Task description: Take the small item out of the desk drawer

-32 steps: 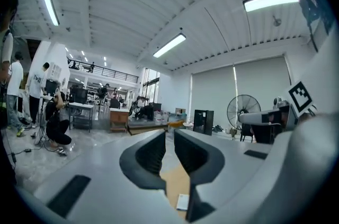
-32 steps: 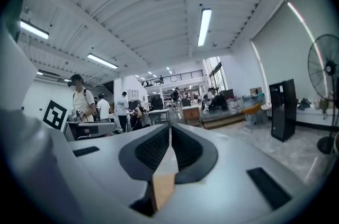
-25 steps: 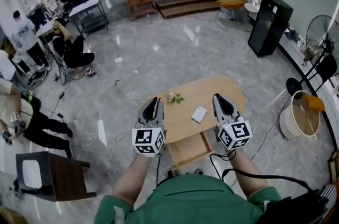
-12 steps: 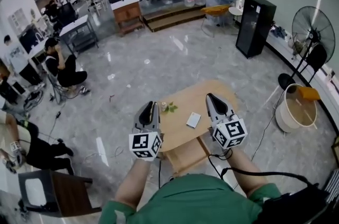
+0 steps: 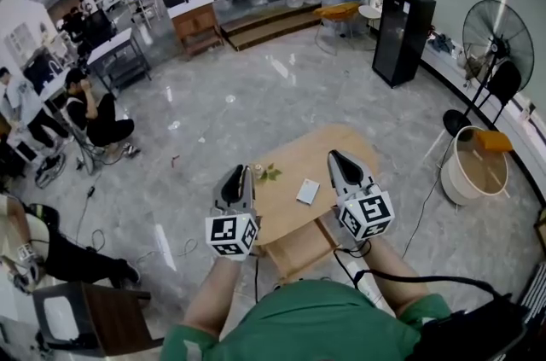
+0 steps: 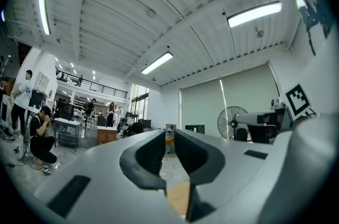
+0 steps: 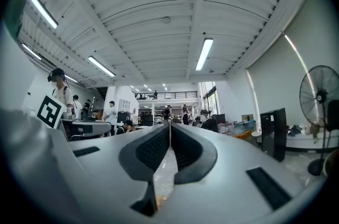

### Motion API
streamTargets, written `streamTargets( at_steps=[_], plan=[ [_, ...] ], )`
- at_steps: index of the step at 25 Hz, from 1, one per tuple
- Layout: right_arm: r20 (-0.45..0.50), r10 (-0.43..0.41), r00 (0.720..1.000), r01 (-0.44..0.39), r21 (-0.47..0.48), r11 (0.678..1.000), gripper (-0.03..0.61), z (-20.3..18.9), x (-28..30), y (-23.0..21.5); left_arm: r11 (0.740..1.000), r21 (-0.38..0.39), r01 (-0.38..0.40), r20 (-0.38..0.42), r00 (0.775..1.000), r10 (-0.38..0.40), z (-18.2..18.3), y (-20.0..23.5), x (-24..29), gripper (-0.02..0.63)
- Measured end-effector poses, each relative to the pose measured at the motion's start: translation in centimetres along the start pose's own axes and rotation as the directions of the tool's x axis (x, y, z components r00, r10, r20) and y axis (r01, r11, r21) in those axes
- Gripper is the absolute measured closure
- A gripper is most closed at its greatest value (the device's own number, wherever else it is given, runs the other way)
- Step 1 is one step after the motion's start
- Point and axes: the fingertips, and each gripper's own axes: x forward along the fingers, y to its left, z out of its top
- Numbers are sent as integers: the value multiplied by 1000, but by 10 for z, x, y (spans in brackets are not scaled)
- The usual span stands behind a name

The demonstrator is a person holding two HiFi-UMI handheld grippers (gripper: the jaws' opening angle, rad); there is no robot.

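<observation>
1. Crouching at the far left of the head view, a person in dark clothes (image 5: pixel 101 119) was low on the grey floor, well apart from the desk.
2. The left gripper (image 5: pixel 241 171) hung over the left edge of the small wooden desk (image 5: pixel 299 156). Its jaws stood a narrow gap apart with nothing between them, and a strip of the wood showed through the gap.
3. A green sprig (image 5: pixel 270 173) lay on the desk top just beside that gripper's tip.
4. A small white flat item (image 5: pixel 307 192) lay on the desk top between the two grippers, touching neither. I could not tell whether it was the item the task meant.
5. The drawer (image 5: pixel 297 248) stood pulled out below the desk's near edge, in front of the person's green shirt.
6. The right gripper (image 5: pixel 334 155) hung over the right part of the desk, jaws closed tip to tip and holding nothing.
7. A round pale bin (image 5: pixel 452 180) stood on the floor to the right, below a standing fan (image 5: pixel 497 32).
</observation>
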Motion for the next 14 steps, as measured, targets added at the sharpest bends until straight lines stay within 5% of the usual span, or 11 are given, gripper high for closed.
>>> streamTargets(
  at_steps=[14],
  plan=[
    [5,-15,1000,15,-19,1000,549,-6,20,-8,1000,-3,12,-3,1000,-12,-12,12,21,549]
  ],
)
